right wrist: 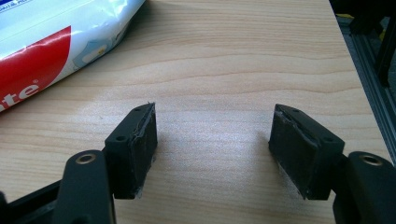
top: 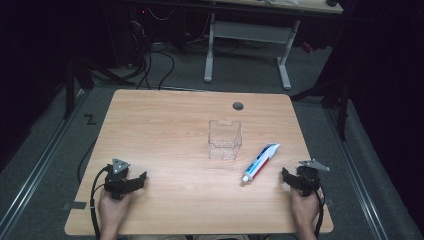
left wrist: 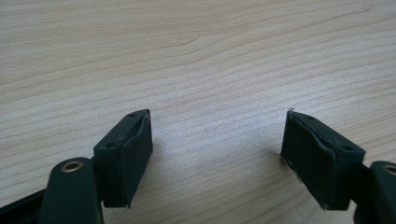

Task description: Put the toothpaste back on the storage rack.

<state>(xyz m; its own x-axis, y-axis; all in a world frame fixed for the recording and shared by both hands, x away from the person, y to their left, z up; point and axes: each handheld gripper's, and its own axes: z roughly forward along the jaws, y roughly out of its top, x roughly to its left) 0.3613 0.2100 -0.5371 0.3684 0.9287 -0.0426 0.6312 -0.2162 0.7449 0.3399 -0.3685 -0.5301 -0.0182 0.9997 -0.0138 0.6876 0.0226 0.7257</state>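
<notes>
A white, red and blue toothpaste tube [top: 261, 161] lies flat on the wooden table [top: 165, 125], right of centre, cap towards the person. A clear plastic box [top: 225, 139] stands upright at the table's middle. My right gripper [top: 289, 176] rests near the front right corner, just right of the tube's cap end, open with bare wood between its jaws. In the right gripper view the tube [right wrist: 51, 46] lies at the upper left, apart from the jaws of my gripper [right wrist: 212, 149]. My left gripper [top: 135, 181] sits at the front left, open over bare wood [left wrist: 217, 149].
A round cable hole [top: 238, 106] is near the table's far edge. The table's right edge [right wrist: 359, 93] runs close to the right gripper, with dark floor beyond. A white desk frame [top: 247, 35] stands behind the table.
</notes>
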